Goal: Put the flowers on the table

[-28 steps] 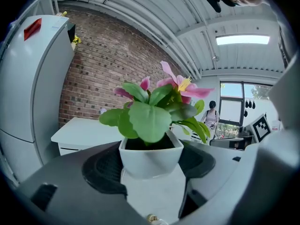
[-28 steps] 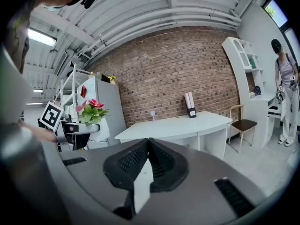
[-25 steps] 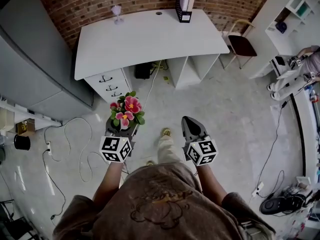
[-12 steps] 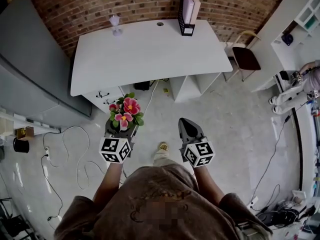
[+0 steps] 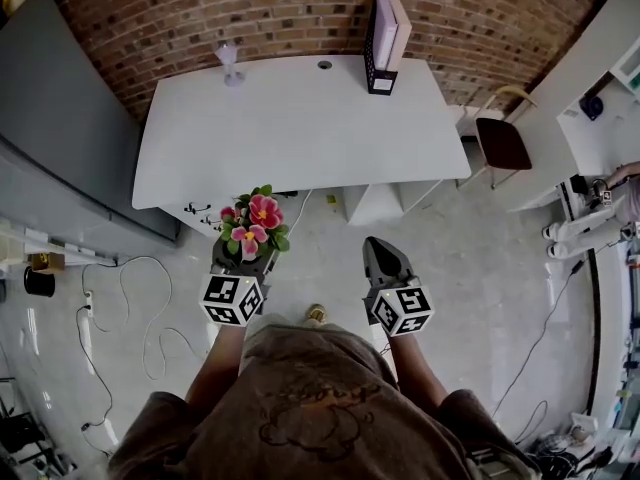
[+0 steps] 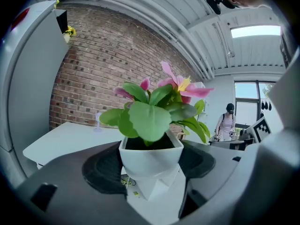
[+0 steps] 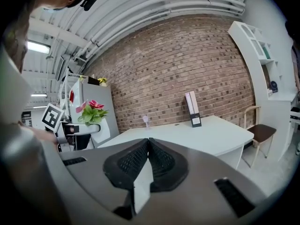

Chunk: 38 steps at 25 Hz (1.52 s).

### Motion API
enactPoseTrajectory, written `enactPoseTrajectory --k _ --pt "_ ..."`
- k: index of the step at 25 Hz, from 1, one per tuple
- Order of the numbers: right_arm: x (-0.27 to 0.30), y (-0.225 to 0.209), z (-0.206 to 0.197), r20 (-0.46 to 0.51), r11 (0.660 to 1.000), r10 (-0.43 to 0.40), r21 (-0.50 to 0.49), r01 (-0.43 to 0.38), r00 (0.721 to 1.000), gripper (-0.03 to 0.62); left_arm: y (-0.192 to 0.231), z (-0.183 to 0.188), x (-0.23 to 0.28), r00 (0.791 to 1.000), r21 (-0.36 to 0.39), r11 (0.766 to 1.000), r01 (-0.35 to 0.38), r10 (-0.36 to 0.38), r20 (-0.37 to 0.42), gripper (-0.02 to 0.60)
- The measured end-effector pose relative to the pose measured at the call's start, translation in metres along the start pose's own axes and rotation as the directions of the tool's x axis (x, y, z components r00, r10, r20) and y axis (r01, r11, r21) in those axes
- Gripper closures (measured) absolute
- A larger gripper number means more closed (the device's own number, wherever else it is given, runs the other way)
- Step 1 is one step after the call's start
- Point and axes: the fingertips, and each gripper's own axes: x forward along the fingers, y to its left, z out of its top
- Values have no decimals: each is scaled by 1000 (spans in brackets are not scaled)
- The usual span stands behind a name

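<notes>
A small white pot of pink flowers with green leaves point(image 5: 253, 226) point(image 6: 152, 146) sits between the jaws of my left gripper point(image 5: 243, 251) point(image 6: 150, 165), which is shut on the pot and holds it upright in the air, just short of the white table's front edge. My right gripper point(image 5: 381, 251) point(image 7: 147, 161) hangs beside it, shut with nothing between its jaws. The white table point(image 5: 300, 128) point(image 7: 197, 137) stands ahead against the brick wall. The flowers point(image 7: 91, 112) also show at the left of the right gripper view.
On the table stand a small pale glass point(image 5: 229, 63) at the back left and a black file holder with folders point(image 5: 382, 43) at the back right. Drawers point(image 5: 200, 211) sit under the table's left. A chair point(image 5: 500, 138) stands to the right. Cables point(image 5: 130, 298) trail on the floor at left.
The person has walked toward the table with both grippers; the table now lies closer and lower in the head view. The flowers stay held in the left gripper.
</notes>
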Motion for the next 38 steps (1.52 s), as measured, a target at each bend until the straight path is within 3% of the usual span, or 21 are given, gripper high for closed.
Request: enactPoseTrajectory --k 8,25,38 --pt "38 -28 9 -4 1000 9 12 -9 1000 589 11 15 42 1000 14 1000 -9 9 12 224" --pt "121 -93 36 -5 998 -63 6 63 998 589 42 31 170 997 16 997 75 -75 -1 224" --pt "216 -126 79 11 995 -101 4 101 995 589 94 73 278 990 32 990 139 -138 -18 224"
